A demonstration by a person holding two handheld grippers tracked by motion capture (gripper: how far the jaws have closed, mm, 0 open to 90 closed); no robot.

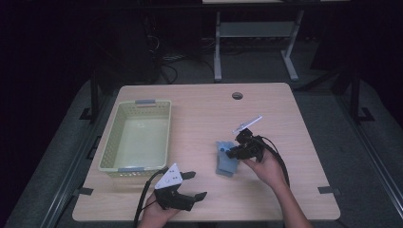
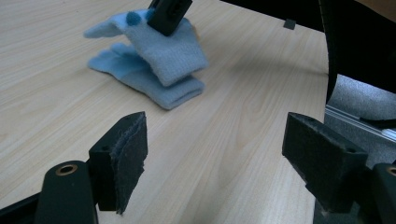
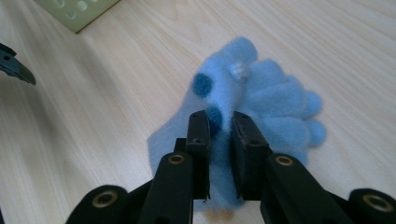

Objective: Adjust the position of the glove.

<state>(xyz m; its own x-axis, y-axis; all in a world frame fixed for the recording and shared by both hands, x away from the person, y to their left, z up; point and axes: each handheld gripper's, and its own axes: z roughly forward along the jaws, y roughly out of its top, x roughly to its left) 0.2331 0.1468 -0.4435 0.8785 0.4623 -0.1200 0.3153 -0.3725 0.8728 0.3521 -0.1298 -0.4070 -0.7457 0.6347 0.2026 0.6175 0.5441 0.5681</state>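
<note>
My right tongs (image 1: 236, 151) sit near the middle of the table (image 1: 285, 109), and the gloves (image 1: 225, 161) lie right under their tips, one glove on top of the other. The top glove is between the two tips. My left tongs (image 1: 194, 184) are close to the near edge, to the left of the gloves and apart from them. The basket (image 1: 110, 142) stands just behind my left tongs, well to the left of my right tongs.

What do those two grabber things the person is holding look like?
Each hand-held gripper, left and right, is black with two blocky jaws; the fuzzy pads look dark. A black cable trails from the left, which carries a pale three-cornered plate. No sleeves show.
</note>
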